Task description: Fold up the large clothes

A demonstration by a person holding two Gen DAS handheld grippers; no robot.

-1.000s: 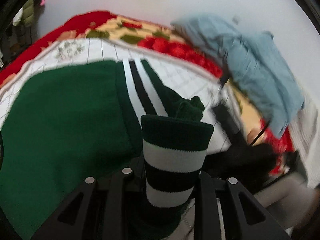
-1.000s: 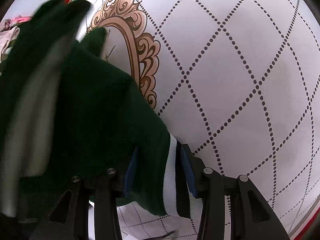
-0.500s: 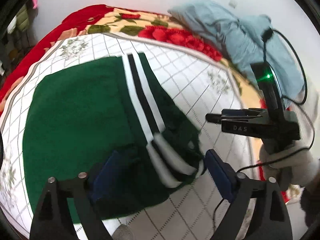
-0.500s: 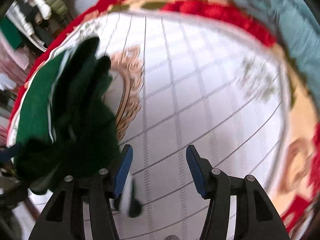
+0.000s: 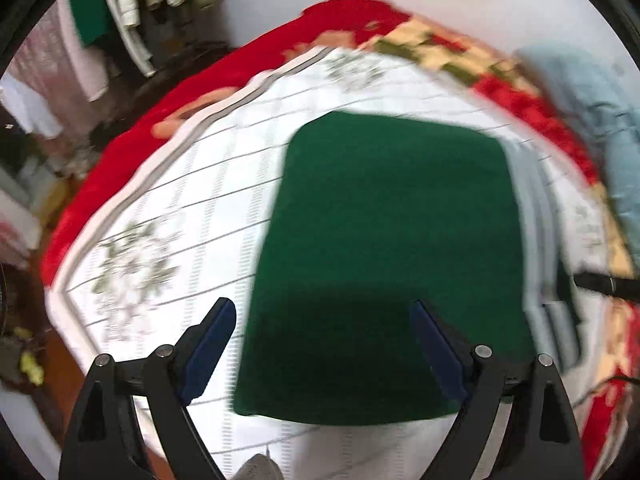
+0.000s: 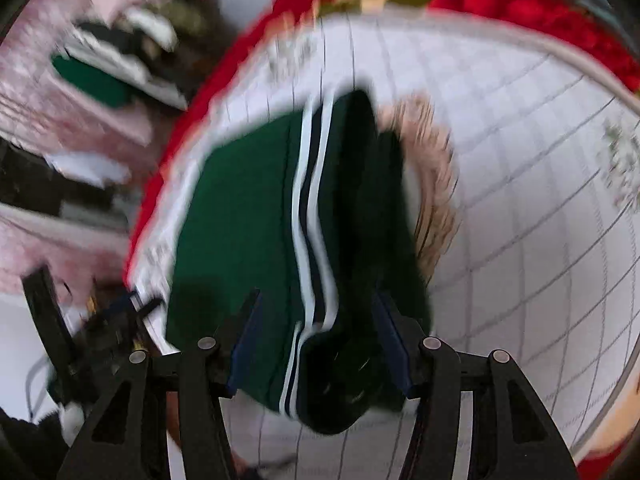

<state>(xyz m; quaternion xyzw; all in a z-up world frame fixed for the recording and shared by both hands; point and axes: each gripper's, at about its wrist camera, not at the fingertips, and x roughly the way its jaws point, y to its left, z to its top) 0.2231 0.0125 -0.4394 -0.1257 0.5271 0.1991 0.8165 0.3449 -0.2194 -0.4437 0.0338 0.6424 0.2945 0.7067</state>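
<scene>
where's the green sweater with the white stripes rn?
Dark green knit sweater lies flat on the white grid-patterned bedspread, centre of the left wrist view below the open left gripper; striped sleeve side shows in the right wrist view.

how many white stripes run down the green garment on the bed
2, in the right wrist view: both run lengthwise down the green garment, side by side either side of a dark band; more may be hidden in folds.

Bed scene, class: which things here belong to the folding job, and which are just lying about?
Job:
- green garment, striped, flat on the bed
- white quilt beneath it
- left gripper, open above it
- right gripper, jaws closing, gripping nothing

Lying about:
- blue cloth
- red blanket
- hanging clothes
</scene>
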